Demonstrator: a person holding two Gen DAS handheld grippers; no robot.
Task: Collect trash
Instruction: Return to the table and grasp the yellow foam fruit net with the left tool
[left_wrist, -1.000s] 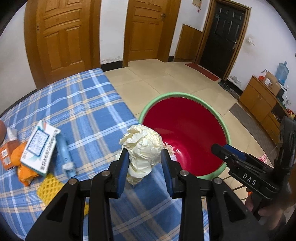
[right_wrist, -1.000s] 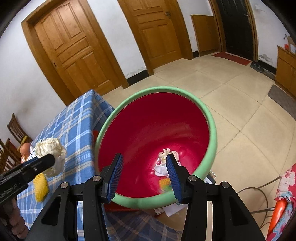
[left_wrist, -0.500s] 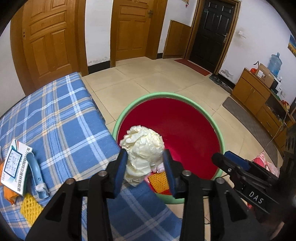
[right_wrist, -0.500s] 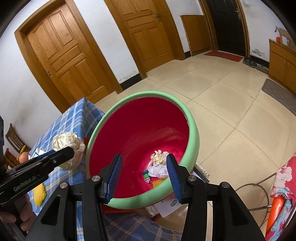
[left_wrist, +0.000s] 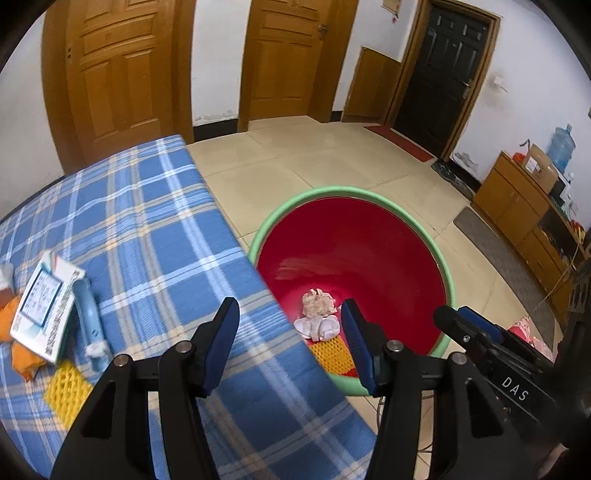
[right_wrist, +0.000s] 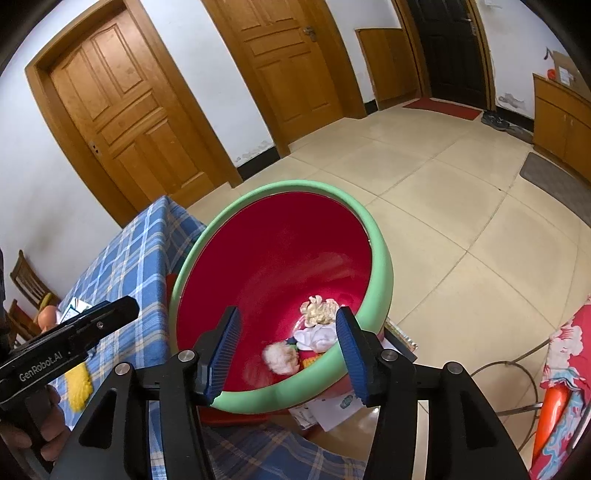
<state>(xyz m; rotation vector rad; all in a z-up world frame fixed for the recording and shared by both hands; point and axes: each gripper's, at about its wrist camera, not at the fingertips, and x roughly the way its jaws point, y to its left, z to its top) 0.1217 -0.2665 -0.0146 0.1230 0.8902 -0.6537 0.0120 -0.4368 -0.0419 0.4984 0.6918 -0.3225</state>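
Left wrist view: the left gripper (left_wrist: 290, 345) hangs wide open and empty by the basin (left_wrist: 448, 280). The right gripper (right_wrist: 288, 350), also open and empty, hovers above the trash (right_wrist: 317, 312) inside.

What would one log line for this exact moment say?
left gripper: open, empty | right gripper: open, over red basin | paper wad: in basin

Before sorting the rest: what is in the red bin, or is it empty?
Not empty: the red bin holds crumpled paper, white wads and yellow mesh.
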